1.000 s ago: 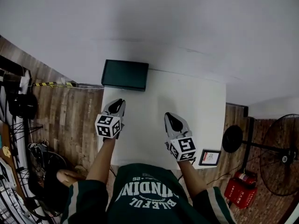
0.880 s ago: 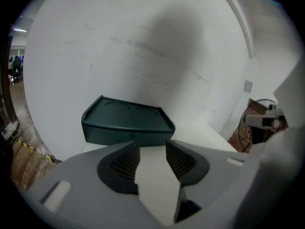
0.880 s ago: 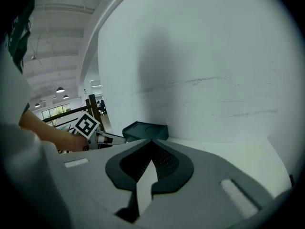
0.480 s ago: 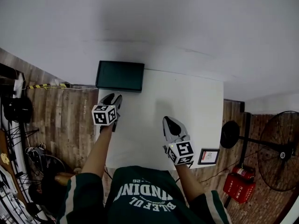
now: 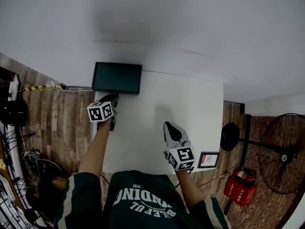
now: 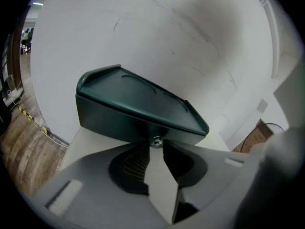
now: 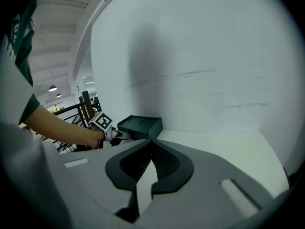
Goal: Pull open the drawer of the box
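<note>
A dark green box [image 5: 116,78] stands at the far left corner of the white table [image 5: 190,104], against the wall. Its drawer front faces me and carries a small metal knob [image 6: 156,140]. My left gripper [image 5: 111,98] is right at that front. In the left gripper view its jaws [image 6: 155,146] are closing, with the knob between the tips and a thin gap still showing. My right gripper [image 5: 172,133] rests over the near middle of the table, shut and empty. From the right gripper view the box [image 7: 140,126] and the left gripper [image 7: 114,135] appear at the left.
The white wall rises directly behind the box. A framed card [image 5: 208,160] stands by the table's near right corner. On the wooden floor to the right are a fan [image 5: 281,156] and a red extinguisher [image 5: 242,191].
My left gripper has moved forward from mid-table up to the box front. The right gripper has stayed about where it was.
</note>
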`<control>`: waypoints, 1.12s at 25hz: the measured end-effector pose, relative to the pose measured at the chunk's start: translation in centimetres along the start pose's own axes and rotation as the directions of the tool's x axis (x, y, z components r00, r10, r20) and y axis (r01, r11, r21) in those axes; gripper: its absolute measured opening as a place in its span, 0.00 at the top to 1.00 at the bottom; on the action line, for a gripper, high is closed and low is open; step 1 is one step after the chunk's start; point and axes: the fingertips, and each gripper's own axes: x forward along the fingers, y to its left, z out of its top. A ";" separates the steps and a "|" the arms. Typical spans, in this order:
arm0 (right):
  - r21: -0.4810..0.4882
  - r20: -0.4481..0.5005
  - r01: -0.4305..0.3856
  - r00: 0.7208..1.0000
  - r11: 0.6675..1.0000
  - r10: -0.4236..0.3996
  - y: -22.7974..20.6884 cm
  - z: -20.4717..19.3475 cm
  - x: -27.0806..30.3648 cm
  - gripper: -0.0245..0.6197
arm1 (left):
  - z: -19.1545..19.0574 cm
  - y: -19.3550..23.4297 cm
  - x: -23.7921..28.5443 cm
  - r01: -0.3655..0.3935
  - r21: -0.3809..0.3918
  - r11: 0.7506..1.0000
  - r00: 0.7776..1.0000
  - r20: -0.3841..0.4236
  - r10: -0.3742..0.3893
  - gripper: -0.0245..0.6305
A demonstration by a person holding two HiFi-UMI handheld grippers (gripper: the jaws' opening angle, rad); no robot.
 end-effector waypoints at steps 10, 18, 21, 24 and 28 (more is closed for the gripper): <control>0.004 -0.001 0.005 1.000 1.000 -0.005 -0.4 -0.4 -0.8 0.96 | -0.6 -0.2 -0.3 -0.002 -0.016 1.000 1.000 0.005 0.002 0.77; 0.002 0.005 -0.006 1.000 1.000 0.006 0.3 -0.8 -1.6 0.96 | -2.9 -0.2 -1.9 -0.007 -0.023 1.000 1.000 -0.009 0.007 0.77; -0.001 0.004 -0.015 1.000 1.000 0.015 0.6 -0.9 -1.8 0.96 | -3.9 -0.4 -2.6 -0.012 -0.026 1.000 1.000 -0.016 0.012 0.77; -0.006 0.005 -0.027 1.000 1.000 0.027 1.1 -0.6 -1.9 0.96 | -4.8 -0.6 -3.4 -0.005 -0.034 0.999 1.000 -0.018 0.005 0.77; -0.020 0.013 -0.041 0.999 0.999 0.041 1.7 -0.1 -2.0 0.96 | -5.6 -0.6 -4.2 -0.009 -0.042 0.999 1.000 -0.017 0.008 0.77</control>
